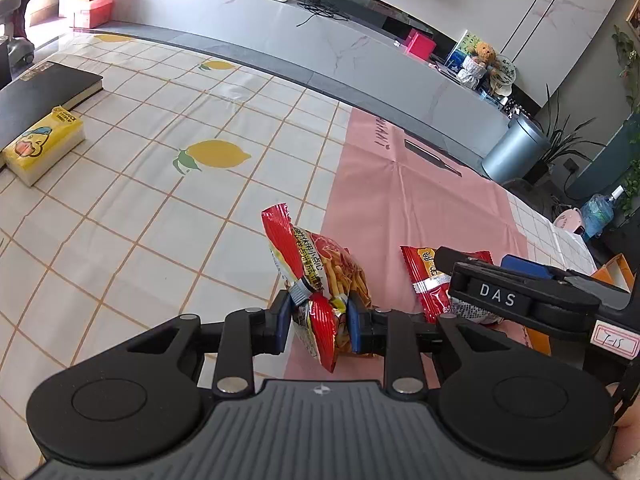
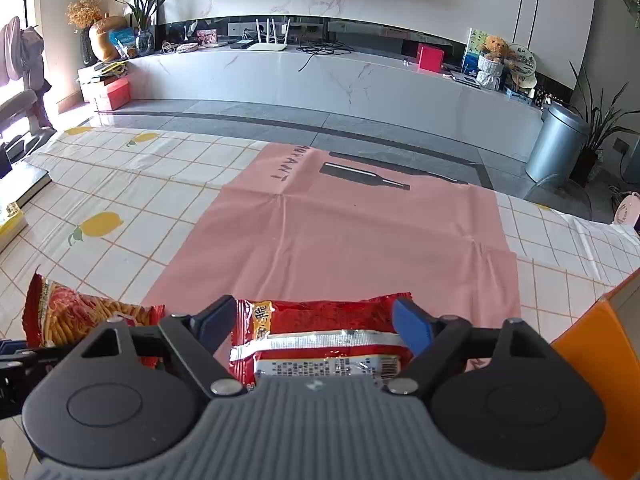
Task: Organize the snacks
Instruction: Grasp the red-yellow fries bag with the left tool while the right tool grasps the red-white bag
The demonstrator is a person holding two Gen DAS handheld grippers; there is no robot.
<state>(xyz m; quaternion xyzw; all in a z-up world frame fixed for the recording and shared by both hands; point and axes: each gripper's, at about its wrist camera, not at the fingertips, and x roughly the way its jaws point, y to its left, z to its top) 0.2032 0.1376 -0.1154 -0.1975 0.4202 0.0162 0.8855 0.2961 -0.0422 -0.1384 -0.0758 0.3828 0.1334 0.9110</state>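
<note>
The left hand-held gripper (image 1: 320,320) pinches a snack bag (image 1: 320,276); the right hand-held gripper (image 2: 312,322) is spread around a red packet (image 2: 320,332).

orange box (image 2: 592,364) cut off, notebook (image 1: 36,96) cropped

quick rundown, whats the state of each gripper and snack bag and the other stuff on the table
left gripper: shut on the red bag of stick snacks, crumpled, held
right gripper: open, straddling the flat red sealed packet on the pink mat
yellow tissue pack: lying flat
black book: closed
</note>
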